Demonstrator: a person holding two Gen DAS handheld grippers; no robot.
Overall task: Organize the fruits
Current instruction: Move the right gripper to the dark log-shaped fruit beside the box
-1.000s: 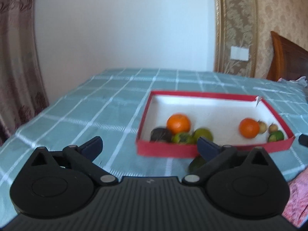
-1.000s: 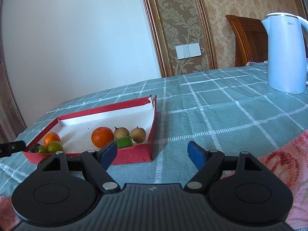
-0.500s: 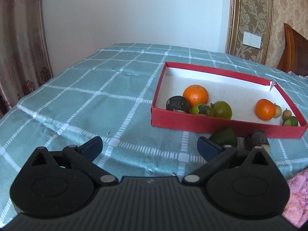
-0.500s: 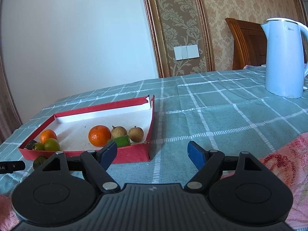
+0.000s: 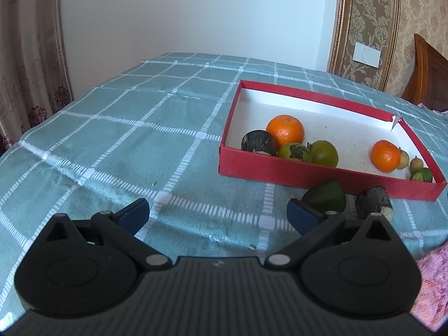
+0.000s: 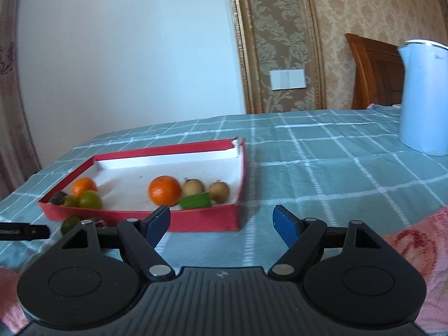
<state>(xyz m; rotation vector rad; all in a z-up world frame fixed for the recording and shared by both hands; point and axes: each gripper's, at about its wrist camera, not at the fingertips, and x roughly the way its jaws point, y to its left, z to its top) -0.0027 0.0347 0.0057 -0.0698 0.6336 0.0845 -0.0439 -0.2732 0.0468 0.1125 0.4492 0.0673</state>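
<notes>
A: Fruits first: most sit in the red box (image 5: 294,172) on the checked tablecloth (image 5: 126,140). Along its near wall, at the left corner, lie a large orange (image 5: 285,130), a dark fruit (image 5: 258,142) and two green ones (image 5: 324,152). Toward the right end are a smaller orange (image 5: 385,156), two little brown fruits (image 6: 192,187) and a green piece (image 6: 195,200).

B: And outside the box?

A: Two strays on the cloth, just beside the near wall: a green fruit (image 5: 324,196) and a dark stubby one (image 5: 373,198).

B: So which step is this?

A: Judging by the layout, collecting the strays. The left tongs (image 5: 218,212) hang over the cloth with jaws wide apart and nothing between them; the green fruit lies just past their right fingertip.

B: The right tongs?

A: The right tongs (image 6: 221,221) are also spread and empty, pointing at the box's right corner.

B: What does the next move call for?

A: Probably swinging the left tongs rightward to straddle the green fruit, then closing gently; it looks round and may roll.

B: Anything in the way?

A: The box wall crowds the strays from behind. A white kettle (image 6: 422,98) stands well apart near the cloth's far right edge, and a pink towel (image 6: 414,240) lies at the near edge.
</notes>
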